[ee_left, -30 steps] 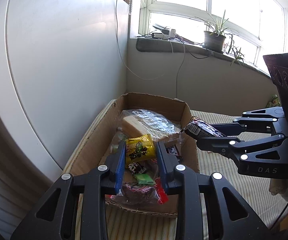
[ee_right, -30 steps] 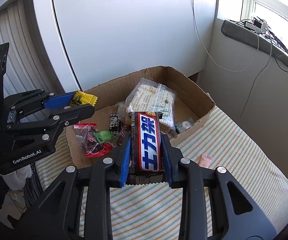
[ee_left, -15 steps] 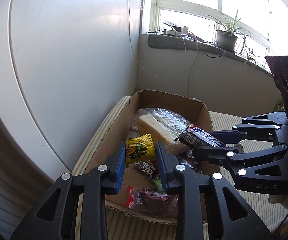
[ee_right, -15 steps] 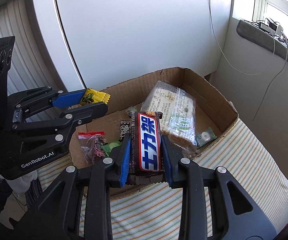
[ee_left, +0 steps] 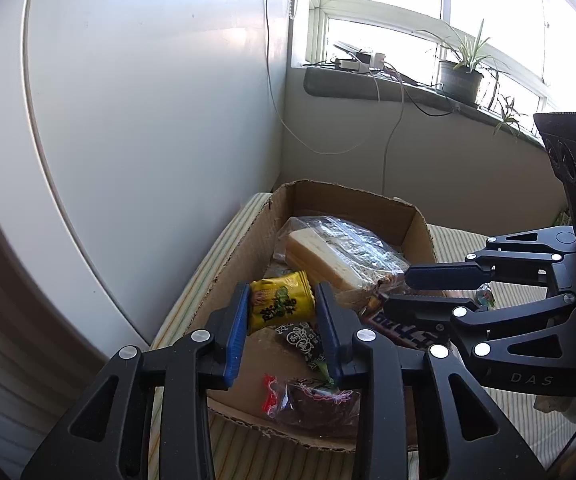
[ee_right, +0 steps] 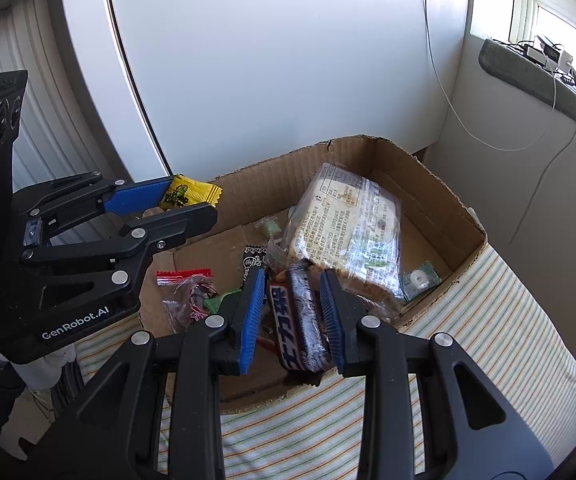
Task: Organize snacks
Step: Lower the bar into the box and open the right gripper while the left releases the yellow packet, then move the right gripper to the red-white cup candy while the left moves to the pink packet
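Observation:
An open cardboard box (ee_left: 340,190) (ee_right: 440,196) stands on a striped cloth. My left gripper (ee_left: 281,300) (ee_right: 191,200) hovers over the box's left part. Its jaws are opening, and a yellow snack packet (ee_left: 281,304) (ee_right: 189,194) still sits tilted between the blue pads. My right gripper (ee_right: 292,280) (ee_left: 398,289) is shut on a dark chocolate bar (ee_right: 296,320) (ee_left: 404,328) with a blue and white label. The bar is rolled onto its side, and its far end dips into the box against a bagged loaf of bread (ee_right: 352,224) (ee_left: 340,248).
In the box lie a red-topped clear bag (ee_right: 185,288), a black patterned packet (ee_right: 253,258) and a small green packet (ee_right: 418,278). A white panel rises close behind the box. The striped cloth (ee_right: 488,340) extends right. A potted plant (ee_left: 458,80) and cables sit on the windowsill.
My right gripper carried the chocolate bar forward over the box's front edge, and the bar rolled from label-up onto its side. The left jaws stand slightly wider around the yellow packet.

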